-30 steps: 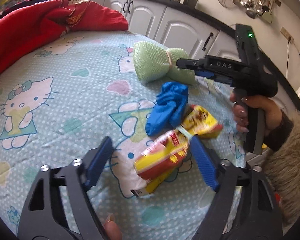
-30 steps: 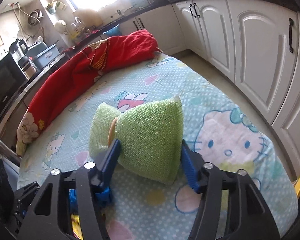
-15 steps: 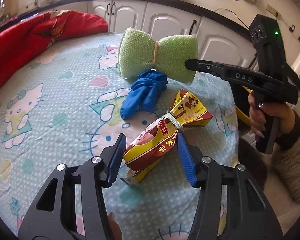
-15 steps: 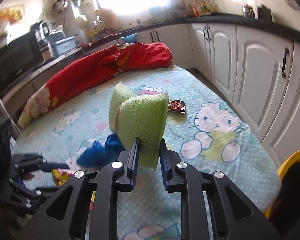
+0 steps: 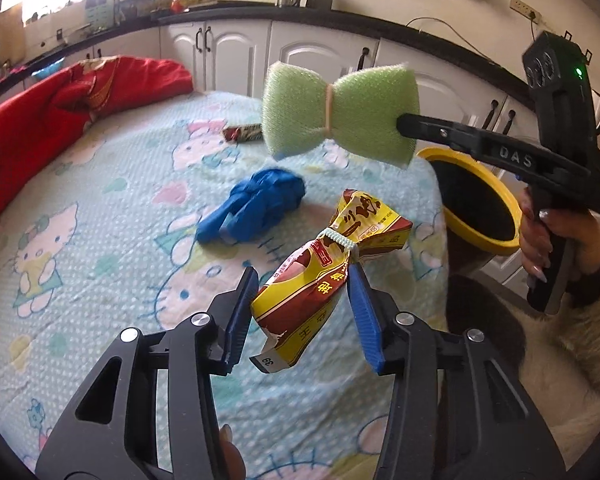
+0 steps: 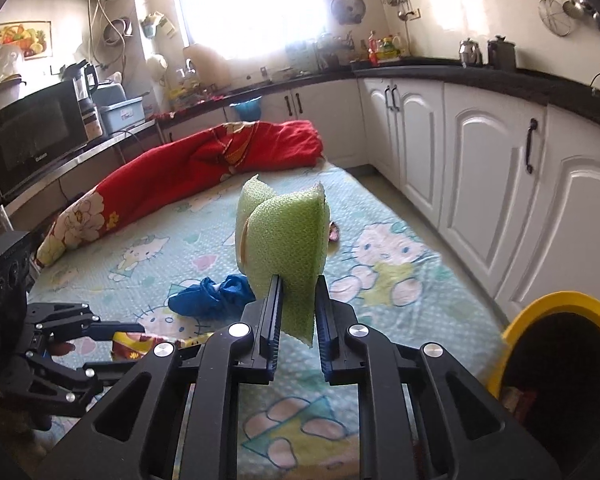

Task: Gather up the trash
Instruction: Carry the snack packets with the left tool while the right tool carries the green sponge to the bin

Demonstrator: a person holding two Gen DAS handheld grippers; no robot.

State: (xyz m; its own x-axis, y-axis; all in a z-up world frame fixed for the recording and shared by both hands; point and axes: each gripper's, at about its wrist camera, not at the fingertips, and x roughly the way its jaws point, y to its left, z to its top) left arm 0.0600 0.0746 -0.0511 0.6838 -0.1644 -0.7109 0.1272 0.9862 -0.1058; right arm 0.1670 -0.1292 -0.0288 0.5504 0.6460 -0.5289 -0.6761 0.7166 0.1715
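Observation:
My left gripper is shut on a yellow and red snack wrapper tied with a band, held above the bed. My right gripper is shut on a green sponge tied in the middle, lifted above the bed; the sponge also shows in the left wrist view. A crumpled blue glove lies on the bed, also in the right wrist view. A small dark wrapper lies further back. A yellow-rimmed bin stands at the bed's right edge, also in the left wrist view.
The bed has a light blue cartoon-cat sheet. A red quilt is bunched along its far left side. White kitchen cabinets run along the right, with a narrow floor strip between them and the bed.
Both grippers have risen from the bed with their loads. The sponge is higher than before and the wrapper is off the sheet. The yellow bin has come into view.

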